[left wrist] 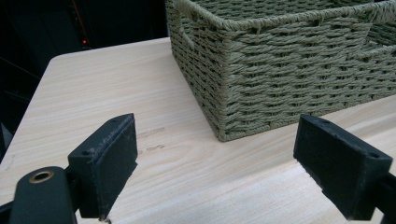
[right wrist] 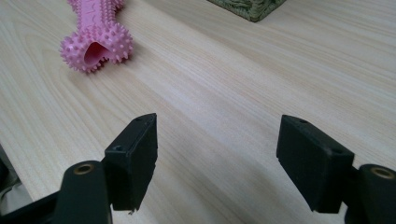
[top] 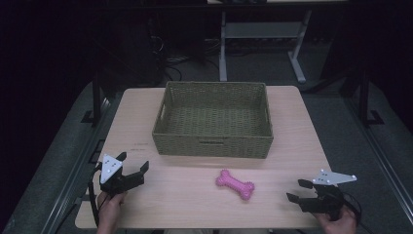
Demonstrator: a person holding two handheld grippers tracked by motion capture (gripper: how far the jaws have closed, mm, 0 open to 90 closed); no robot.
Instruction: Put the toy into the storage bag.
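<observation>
A pink spiky bone-shaped toy point(top: 235, 184) lies on the wooden table in front of a woven green basket point(top: 213, 144). My left gripper point(top: 132, 162) rests near the table's front left, open, with nothing between its jaws; it faces the basket's near left corner point(left wrist: 224, 126). My right gripper point(top: 299, 190) sits at the front right, open and empty, pointing left toward the toy. In the right gripper view the pink toy point(right wrist: 95, 37) lies ahead at the upper left, apart from the jaws, and the right gripper point(right wrist: 217, 158) hovers over bare wood.
The table point(top: 185, 204) is light wood with edges close to both hands. The basket point(left wrist: 289, 60) is empty inside and takes up the table's far middle. Beyond the table stand dark floor, cables and a white desk frame point(top: 263, 44).
</observation>
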